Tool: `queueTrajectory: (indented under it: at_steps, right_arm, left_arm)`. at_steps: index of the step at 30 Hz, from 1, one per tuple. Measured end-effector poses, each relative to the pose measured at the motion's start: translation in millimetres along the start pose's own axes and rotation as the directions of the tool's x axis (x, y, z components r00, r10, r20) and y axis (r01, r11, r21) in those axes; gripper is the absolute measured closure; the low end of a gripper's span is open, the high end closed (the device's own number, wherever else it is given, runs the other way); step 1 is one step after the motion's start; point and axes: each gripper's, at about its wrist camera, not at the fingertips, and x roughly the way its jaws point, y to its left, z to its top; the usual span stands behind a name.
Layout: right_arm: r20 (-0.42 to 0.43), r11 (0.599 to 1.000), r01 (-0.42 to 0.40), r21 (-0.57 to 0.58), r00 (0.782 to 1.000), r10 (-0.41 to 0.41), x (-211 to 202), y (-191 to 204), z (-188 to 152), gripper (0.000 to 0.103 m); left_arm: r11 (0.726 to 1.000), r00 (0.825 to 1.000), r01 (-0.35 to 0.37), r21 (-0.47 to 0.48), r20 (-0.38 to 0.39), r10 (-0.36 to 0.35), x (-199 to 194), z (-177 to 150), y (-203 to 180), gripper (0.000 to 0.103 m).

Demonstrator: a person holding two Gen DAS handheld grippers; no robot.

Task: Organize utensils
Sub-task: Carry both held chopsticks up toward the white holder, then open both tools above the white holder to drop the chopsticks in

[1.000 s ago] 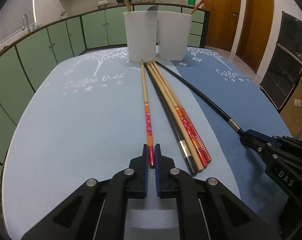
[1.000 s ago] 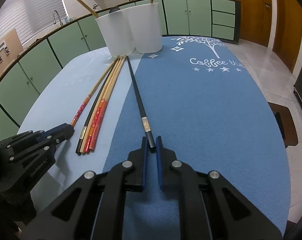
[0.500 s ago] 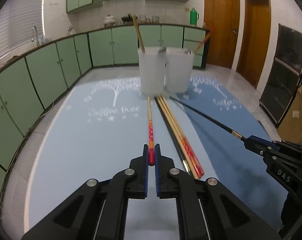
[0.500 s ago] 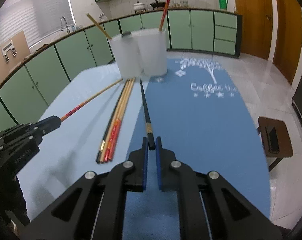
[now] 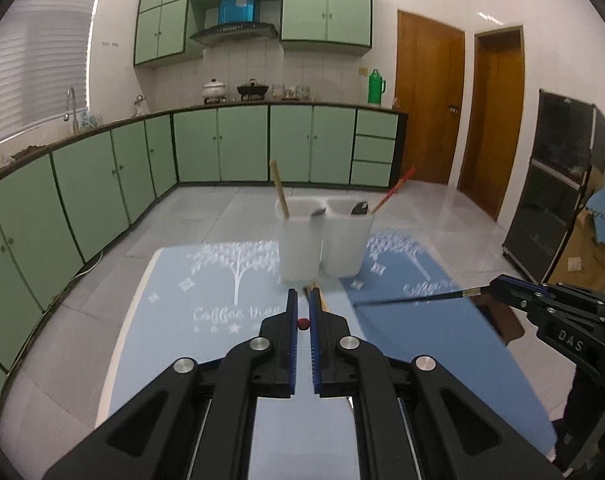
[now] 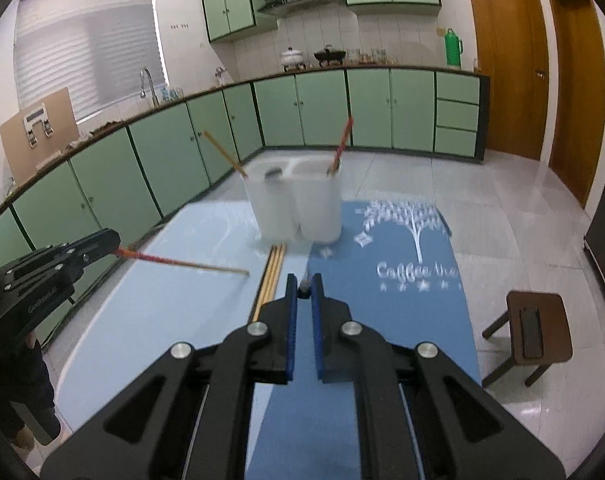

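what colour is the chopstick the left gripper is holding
Light wood with a red patterned end; the left gripper holds that chopstick, clearest in the right wrist view.

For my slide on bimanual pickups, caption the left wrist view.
Left gripper clamps a red-tipped chopstick while right gripper holds a black chopstick near two white holders.

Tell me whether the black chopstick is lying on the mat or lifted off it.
Lifted. The right gripper is shut on one end of the black chopstick, and the stick hangs above the mat.
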Motion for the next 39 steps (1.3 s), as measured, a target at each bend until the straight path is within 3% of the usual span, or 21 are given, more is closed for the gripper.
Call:
queueTrajectory:
  at_steps: [8, 21, 28, 33, 39]
  right_arm:
    - [0.032, 0.998, -0.014, -0.053, 0.999, 0.016, -6, 10, 34, 0.097]
    - [0.016, 0.992, -0.074, -0.105, 0.997, 0.076, 4, 12, 93, 0.097]
    - [0.06, 0.988, -0.125, -0.091, 0.99, 0.131, -9, 5, 127, 0.097]
    - [0.137, 0.987, -0.128, -0.103, 0.98, 0.141, -23, 3, 171, 0.097]
    - [0.221, 0.99, -0.084, -0.11, 0.969, 0.107, -16, -4, 236, 0.097]
  left_arm:
    - [0.999, 0.998, 0.027, 0.018, 0.05, -0.028, -7, 27, 1, 0.098]
    - [0.997, 0.997, 0.064, 0.043, 0.046, -0.066, 15, 55, 1, 0.098]
    - [0.995, 0.99, 0.083, 0.061, 0.11, -0.089, 0, 80, -1, 0.098]
    - [0.994, 0.969, 0.087, 0.068, 0.226, -0.101, -18, 125, -1, 0.098]
    - [0.994, 0.92, 0.087, 0.069, 0.377, -0.107, -25, 191, -3, 0.098]
